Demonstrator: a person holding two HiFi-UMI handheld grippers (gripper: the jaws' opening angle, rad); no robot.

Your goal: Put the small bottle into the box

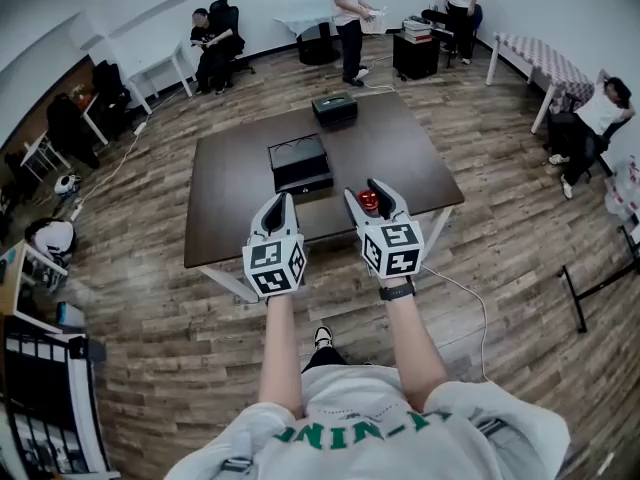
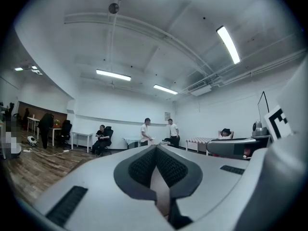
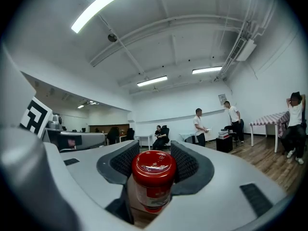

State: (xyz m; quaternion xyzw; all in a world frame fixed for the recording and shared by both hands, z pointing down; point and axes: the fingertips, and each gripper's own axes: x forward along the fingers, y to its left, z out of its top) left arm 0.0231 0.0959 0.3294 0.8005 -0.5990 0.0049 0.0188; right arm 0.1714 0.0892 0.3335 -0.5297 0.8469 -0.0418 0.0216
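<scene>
The small bottle (image 1: 369, 202), red-capped with a red label, lies level between the jaws of my right gripper (image 1: 365, 194), which is shut on it. In the right gripper view the bottle (image 3: 153, 179) points its cap at the camera, with the dark ribbed pads (image 3: 184, 162) against its sides. The open black box (image 1: 300, 164) rests on the dark brown table (image 1: 230, 198), up and to the left of the bottle. My left gripper (image 1: 282, 204) hovers beside the right one over the table's near edge. Its jaws are shut with nothing between them (image 2: 156, 153).
A second, closed black case (image 1: 334, 109) sits at the table's far edge. Several people stand or sit along the back wall and at the right. Wood floor surrounds the table, and a white cable (image 1: 470, 298) trails past its near right leg.
</scene>
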